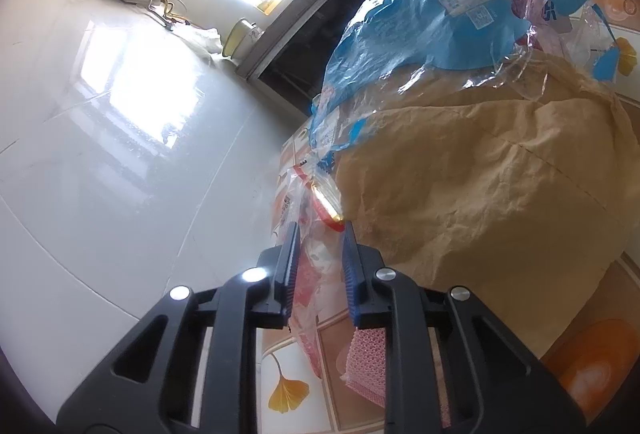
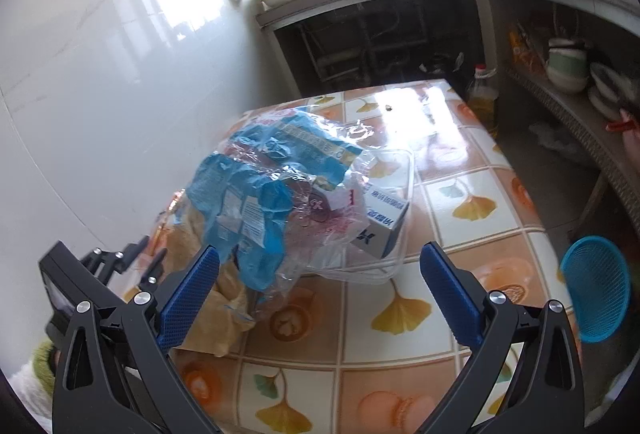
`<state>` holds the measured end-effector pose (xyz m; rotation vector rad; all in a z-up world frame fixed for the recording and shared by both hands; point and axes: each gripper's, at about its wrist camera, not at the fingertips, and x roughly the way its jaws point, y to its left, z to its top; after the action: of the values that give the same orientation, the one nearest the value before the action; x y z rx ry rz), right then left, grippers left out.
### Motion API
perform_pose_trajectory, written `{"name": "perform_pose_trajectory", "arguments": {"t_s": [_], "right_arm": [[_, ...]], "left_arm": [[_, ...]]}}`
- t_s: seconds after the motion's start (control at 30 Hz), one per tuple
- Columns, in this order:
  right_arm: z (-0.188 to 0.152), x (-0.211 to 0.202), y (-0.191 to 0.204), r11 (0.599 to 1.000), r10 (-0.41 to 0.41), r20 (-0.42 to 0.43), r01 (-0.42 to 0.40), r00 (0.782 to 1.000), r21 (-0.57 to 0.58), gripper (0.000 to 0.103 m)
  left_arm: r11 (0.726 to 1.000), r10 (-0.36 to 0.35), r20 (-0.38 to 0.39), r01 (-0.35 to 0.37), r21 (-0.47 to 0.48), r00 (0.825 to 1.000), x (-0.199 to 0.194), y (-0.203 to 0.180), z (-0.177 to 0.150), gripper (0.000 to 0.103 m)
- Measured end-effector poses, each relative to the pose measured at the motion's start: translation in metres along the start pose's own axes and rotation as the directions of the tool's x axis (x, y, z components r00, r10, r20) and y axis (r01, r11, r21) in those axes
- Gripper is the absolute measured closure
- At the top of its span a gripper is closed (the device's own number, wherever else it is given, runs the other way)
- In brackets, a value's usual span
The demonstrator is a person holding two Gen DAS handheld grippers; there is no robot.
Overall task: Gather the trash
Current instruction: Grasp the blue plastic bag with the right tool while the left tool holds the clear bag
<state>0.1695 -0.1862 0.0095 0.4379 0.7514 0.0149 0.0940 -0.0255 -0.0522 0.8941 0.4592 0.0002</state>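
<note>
While the right tool (image 2: 320, 290) is hanging wide open and empty over the tiled tabletop (image 2: 460, 194), the left tool (image 1: 318, 266) is pinching narrow on a clear plastic wrapper (image 1: 308, 218) beside the brown paper bag (image 1: 500, 170).

Left tongs (image 1: 320, 230) nearly closed; right tongs (image 2: 320, 254) spread wide

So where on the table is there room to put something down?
The tiled tablecloth is bare beyond the clear plastic tray, toward the far edge, and in front between the right gripper's open fingers. It's crowded around the blue wrapper and brown paper bag.
</note>
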Motion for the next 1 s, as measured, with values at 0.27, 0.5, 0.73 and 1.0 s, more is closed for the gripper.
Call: {"name": "perform_pose_trajectory", "arguments": {"t_s": [0.27,0.5,0.73,1.0], "right_arm": [[0.012,0.000,0.000,0.993,0.114,0.000,-0.114,0.993,0.040,0.005],[0.048,0.011,0.040,0.970,0.123,-0.019,-0.125,0.992,-0.208,0.005],[0.085,0.063,0.050,0.964,0.071,-0.165,-0.110,0.984,-0.241,0.005],[0.074,0.096,0.068,0.950,-0.008,-0.275,-0.079,0.962,-0.303,0.009]], "left_arm": [[0.998,0.060,0.040,-0.059,-0.038,0.997,-0.010,0.014,0.001,0.096],[0.988,0.101,0.078,-0.091,-0.129,0.992,-0.021,0.036,0.003,0.098],[0.984,0.087,0.100,-0.070,-0.165,0.991,-0.033,0.036,0.001,0.098],[0.982,0.076,0.131,-0.051,-0.183,0.989,-0.043,0.039,-0.001,0.098]]}}
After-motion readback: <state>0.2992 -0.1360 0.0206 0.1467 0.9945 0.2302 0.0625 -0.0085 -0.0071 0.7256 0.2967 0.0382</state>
